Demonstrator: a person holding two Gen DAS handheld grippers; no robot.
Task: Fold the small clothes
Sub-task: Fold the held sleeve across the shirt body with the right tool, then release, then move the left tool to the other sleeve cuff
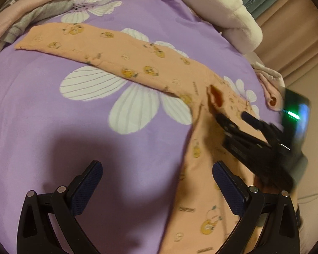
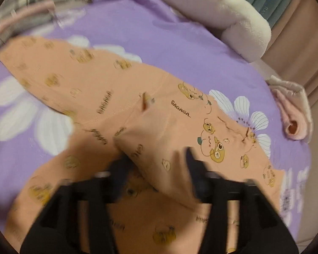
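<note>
A pair of small peach trousers (image 1: pixel 137 57) printed with yellow cartoon figures lies spread on the purple flowered bedsheet (image 1: pixel 42 105). One leg stretches to the far left and the other runs toward the near edge. My left gripper (image 1: pixel 156 169) is open low over the sheet, its right finger at the near leg's edge and nothing between its pads. My right gripper (image 1: pixel 232 115) reaches in from the right over the crotch of the trousers. In the right wrist view the trousers (image 2: pixel 169 127) fill the middle, and the blurred right gripper (image 2: pixel 156 160) stands open with a fold of cloth lying between its fingers.
A heap of pink and grey clothes (image 1: pixel 31 10) sits at the far left. A white plush blanket (image 1: pixel 222 10) lies at the far right, and a rolled pink cloth (image 2: pixel 292 114) rests by the bed's right edge. Beige curtains hang beyond.
</note>
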